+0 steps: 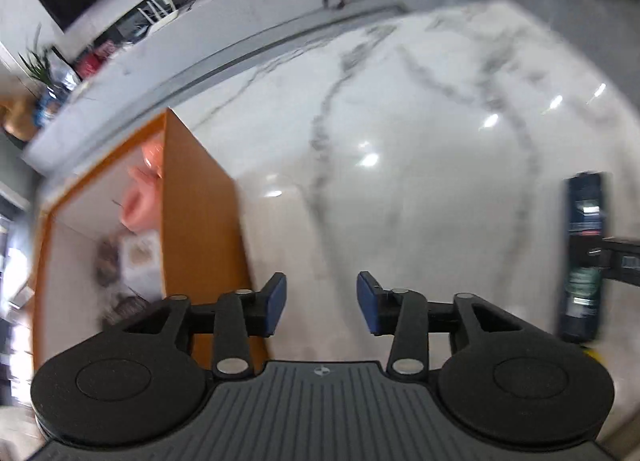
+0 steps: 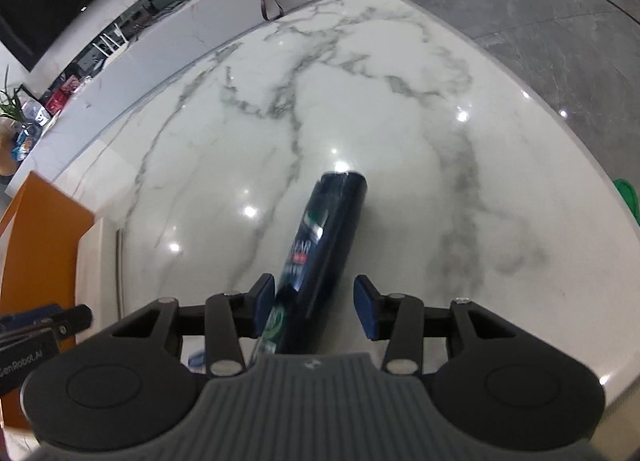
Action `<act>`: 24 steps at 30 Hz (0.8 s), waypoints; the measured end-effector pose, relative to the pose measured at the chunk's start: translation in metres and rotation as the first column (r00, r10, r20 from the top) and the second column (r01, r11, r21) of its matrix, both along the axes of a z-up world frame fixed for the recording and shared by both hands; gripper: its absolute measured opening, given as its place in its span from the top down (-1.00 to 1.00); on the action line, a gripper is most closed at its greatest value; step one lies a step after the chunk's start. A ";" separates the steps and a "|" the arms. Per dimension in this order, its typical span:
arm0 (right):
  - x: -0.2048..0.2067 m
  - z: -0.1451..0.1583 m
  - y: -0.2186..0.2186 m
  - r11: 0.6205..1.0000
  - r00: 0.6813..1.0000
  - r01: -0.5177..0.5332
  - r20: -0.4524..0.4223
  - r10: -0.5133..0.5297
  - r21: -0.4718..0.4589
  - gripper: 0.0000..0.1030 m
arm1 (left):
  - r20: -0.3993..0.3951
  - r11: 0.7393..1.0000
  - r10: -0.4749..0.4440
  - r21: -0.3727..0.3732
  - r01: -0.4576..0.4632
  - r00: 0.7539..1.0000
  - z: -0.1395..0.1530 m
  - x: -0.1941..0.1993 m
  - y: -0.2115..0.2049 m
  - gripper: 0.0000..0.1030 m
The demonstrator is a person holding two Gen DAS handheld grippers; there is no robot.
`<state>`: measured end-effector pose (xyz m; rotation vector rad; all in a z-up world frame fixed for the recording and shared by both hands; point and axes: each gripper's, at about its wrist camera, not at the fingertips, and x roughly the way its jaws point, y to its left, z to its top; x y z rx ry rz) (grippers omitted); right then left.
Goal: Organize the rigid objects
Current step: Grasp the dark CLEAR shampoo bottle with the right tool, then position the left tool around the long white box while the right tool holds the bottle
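Left gripper (image 1: 321,303): mine, pitched steeply downward, both blue pads (image 1: 276,303) upright and parted, a clear gap and nothing between them.

Right gripper (image 2: 315,307): mine, likewise pitched downward, jaws part-spread. A dark bottle (image 2: 328,253) lies in the gap, leaning against the left pad (image 2: 265,309); the right-hand pad stands clear of it, so no clamp. In the left view its finger shows at the right edge, at that bottle.

No hands or sleeves visible in either view.
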<state>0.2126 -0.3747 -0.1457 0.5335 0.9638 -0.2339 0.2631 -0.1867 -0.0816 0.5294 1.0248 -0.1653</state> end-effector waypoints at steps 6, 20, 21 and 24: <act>0.006 -0.006 0.006 0.996 0.998 -0.050 0.044 0.054 -0.079 0.18 | -0.036 0.985 0.014 0.175 -0.007 0.999 -0.027 0.027 -0.016 -0.16; 0.001 -0.007 -0.011 0.996 0.991 -0.092 0.094 0.091 0.010 0.21 | -0.094 0.967 0.133 0.229 -0.109 0.987 -0.046 0.037 -0.020 -0.08; 0.001 -0.007 -0.011 0.995 0.991 -0.096 0.094 0.094 0.016 0.24 | -0.090 0.966 0.116 0.240 -0.092 0.989 -0.046 0.034 -0.022 -0.05; 0.002 -0.008 -0.012 0.994 0.990 -0.106 0.099 0.103 0.030 0.26 | -0.082 0.970 0.065 0.238 -0.044 0.994 -0.043 0.023 -0.027 -0.03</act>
